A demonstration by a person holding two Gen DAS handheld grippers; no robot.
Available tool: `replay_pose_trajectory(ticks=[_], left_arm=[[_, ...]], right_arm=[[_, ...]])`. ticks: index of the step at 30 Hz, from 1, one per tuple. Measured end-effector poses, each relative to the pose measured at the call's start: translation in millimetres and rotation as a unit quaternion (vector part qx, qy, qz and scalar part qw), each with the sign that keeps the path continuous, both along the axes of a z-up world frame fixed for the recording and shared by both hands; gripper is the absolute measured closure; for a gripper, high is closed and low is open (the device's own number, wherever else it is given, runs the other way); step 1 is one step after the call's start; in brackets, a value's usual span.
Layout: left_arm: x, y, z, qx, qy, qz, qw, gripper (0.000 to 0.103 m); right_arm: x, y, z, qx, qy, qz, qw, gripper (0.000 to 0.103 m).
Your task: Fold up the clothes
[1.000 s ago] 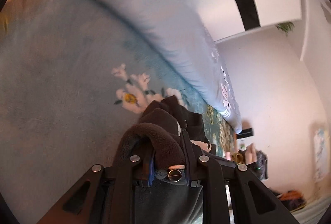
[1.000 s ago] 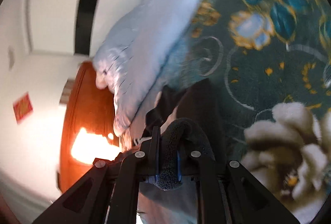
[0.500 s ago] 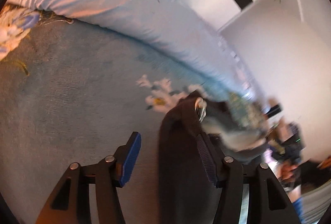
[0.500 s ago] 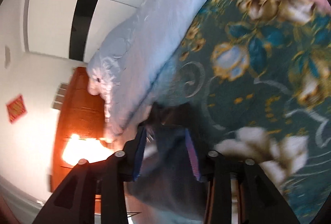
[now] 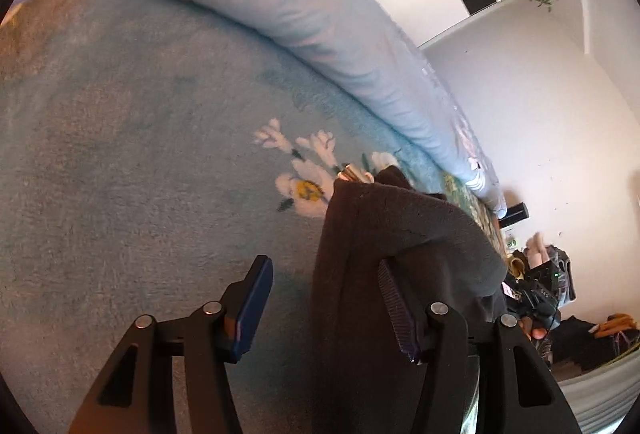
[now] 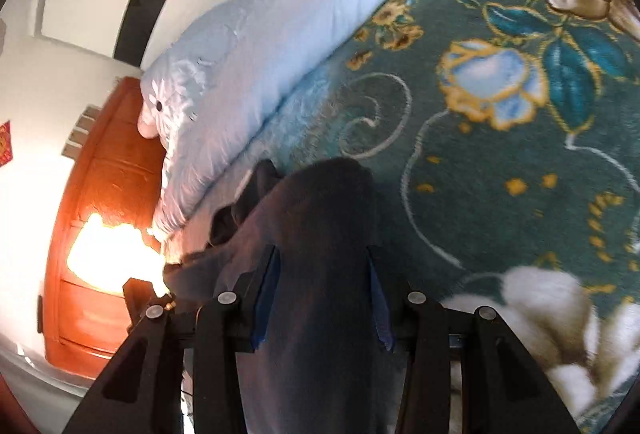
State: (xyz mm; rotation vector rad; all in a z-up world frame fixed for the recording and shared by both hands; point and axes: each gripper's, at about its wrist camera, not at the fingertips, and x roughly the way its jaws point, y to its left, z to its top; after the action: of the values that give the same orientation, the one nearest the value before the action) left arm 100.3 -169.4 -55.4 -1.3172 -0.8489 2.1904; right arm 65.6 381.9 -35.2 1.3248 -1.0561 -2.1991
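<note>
A dark brown fleece garment lies on the blue floral blanket. In the left wrist view my left gripper is open, its blue-padded fingers spread; the garment's edge, with a metal snap, lies between them and against the right finger. In the right wrist view the same garment lies between the fingers of my right gripper, which is open, the cloth loose between the pads. The garment's lower part is hidden under both grippers.
A rolled light-blue quilt runs along the blanket's far side and shows in the right wrist view too. A wooden headboard glows orange at left. White walls and clutter on the floor are at right.
Both grippers were shut on the dark garment a second ago. Both have opened and let it go; the garment now lies flatter on the blanket between the spread fingers.
</note>
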Motion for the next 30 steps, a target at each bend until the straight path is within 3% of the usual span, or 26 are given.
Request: replay_pose_trajectory(ticks=[1,3,6,9,13,17,20,22,27,30], left_arm=[[0,2,2,0.001,0.004,-0.004,1.0000,0.047],[1,5,7,0.002,0.013,-0.013,0.9998,0.056],[0,12,17,-0.006,0.025,-0.023,0.9994,0.074],[4,15,28,-0.010,0.043,-0.023,0.9988,0.089],[17,5,44,0.012,0.082,-0.006,0.9965,0.092],[25,-11,92,0.024,0.143,0.020,0.9892,0.093],[13,-16,119,-0.011,0.167,0.048,0.9847,0.093],[-5,-18,108,-0.022,0.140,0.062,0.9880,0.093],[-42,-13,21,-0.033,0.001,0.071,0.9969,0.093],[-43,-22,-10,0.022,-0.037,0.085,0.9954,0.093]], right_arm=[[2,0,3,-0.005,0.008,-0.005,1.000,0.063],[4,-2,8,0.007,0.020,-0.005,1.000,0.079],[8,-6,21,0.033,0.039,0.002,0.999,0.091],[13,-8,33,0.042,0.052,0.004,0.998,0.092],[22,-16,56,0.047,0.085,0.018,0.995,0.093],[23,-16,97,0.049,0.129,0.030,0.990,0.094],[12,-11,125,0.056,0.163,0.024,0.985,0.094],[-5,-6,119,0.050,0.152,0.014,0.987,0.094],[-45,-5,41,0.080,0.040,0.012,0.996,0.094],[-48,0,10,0.071,0.013,0.008,0.997,0.094]])
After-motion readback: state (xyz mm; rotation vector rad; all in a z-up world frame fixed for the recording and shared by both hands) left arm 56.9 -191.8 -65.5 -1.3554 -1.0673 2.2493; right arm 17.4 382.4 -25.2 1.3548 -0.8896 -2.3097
